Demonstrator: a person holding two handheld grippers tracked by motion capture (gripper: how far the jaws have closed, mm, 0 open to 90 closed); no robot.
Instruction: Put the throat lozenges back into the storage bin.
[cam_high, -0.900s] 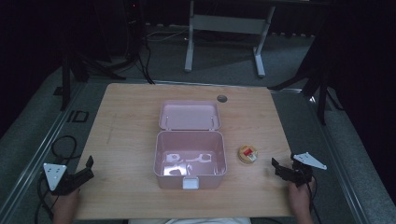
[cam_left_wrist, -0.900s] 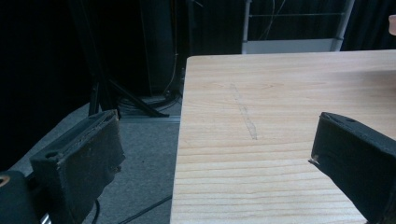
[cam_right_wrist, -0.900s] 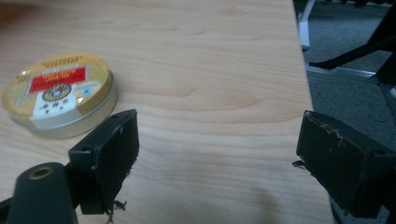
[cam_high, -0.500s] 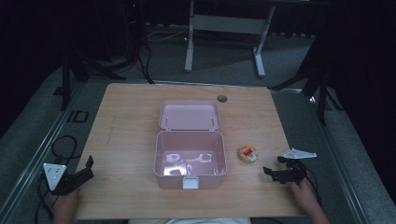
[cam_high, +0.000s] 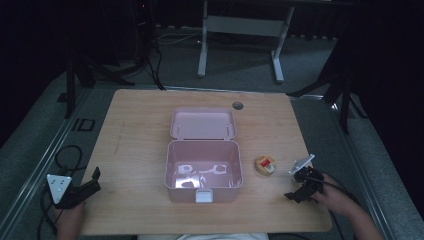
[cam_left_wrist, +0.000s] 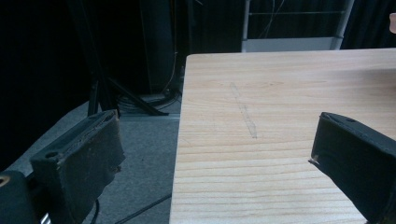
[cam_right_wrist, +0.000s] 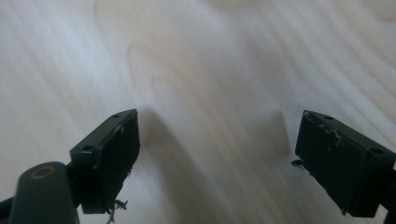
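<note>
A pink lunch box stands open near the middle of the wooden table, its lid laid back behind it. A small round tan item with a red top lies just right of the box. My right gripper is open near the table's front right, tipped down at bare wood, a little to the right of the round item. My left gripper is open at the table's front left corner, straddling the table edge with nothing between its jaws.
A round cable hole sits in the table behind the lid. Cables lie on the grey floor to the left. A white desk frame and dark stands rise beyond the far edge.
My right gripper has swung in from the right edge toward the table's front and tipped downward. The left gripper has stayed put.
</note>
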